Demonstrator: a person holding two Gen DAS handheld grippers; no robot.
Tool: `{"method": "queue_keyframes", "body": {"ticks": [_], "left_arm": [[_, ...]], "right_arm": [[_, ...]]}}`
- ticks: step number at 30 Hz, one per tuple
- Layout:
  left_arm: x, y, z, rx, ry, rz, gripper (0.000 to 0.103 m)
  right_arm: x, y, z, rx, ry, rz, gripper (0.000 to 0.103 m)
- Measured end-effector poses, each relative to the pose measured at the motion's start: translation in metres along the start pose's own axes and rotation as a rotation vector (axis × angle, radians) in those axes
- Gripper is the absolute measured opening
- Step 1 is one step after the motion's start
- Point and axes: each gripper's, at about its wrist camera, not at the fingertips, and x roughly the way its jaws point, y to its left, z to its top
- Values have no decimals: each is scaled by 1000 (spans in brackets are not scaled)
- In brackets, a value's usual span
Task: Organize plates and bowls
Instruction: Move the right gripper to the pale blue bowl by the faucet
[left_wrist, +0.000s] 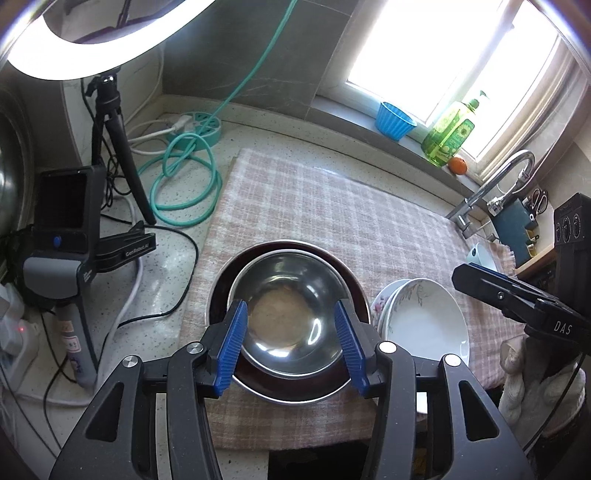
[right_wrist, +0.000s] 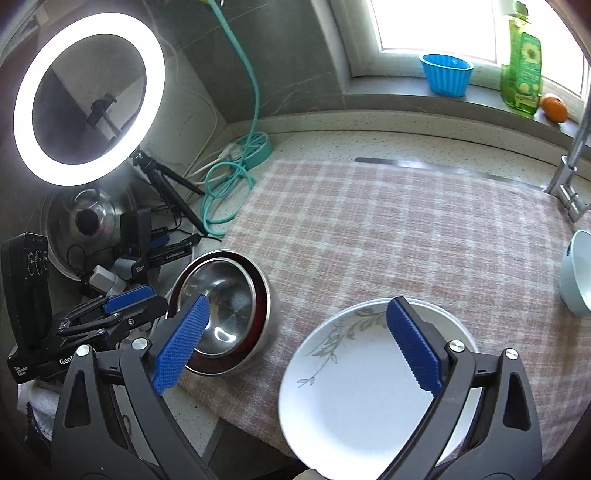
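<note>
My left gripper (left_wrist: 291, 343) hangs over the steel bowl (left_wrist: 291, 317), which sits nested inside the larger dark-lined bowl (left_wrist: 221, 291) at the near edge of the checked cloth (left_wrist: 332, 206); its jaws stand about half open on either side of the bowl and grip nothing. My right gripper (right_wrist: 295, 347) is spread wide, also empty, above the stack of white flowered plates (right_wrist: 354, 391) to the right of the bowls, near the front edge of the counter. A pale bowl (right_wrist: 576, 273) waits farther right by the tap. I judge both nests settled, so that bowl is the next piece to collect. To do it well I would lift both hands straight clear so neither pad catches a rim, then approach the pale bowl from above with the right jaws wide, pinch its near wall, and set it centred on the bowls rather than tilted.
</note>
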Motion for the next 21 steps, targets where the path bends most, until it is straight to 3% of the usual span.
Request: {"method": "queue_keyframes", "body": {"ticks": [13,19,21], "left_arm": [[16,-67,6,41,-14,-47,48],[34,-113,10,63,-3,-59,48],[42,-130,11,71,1,-64,48]], "right_arm": [[-58,-117,-22,170,-77,-107,101],[-85,-175,-25,162,-88,-251,101],[-92,-198,-25,175,-76,-264,101]]}}
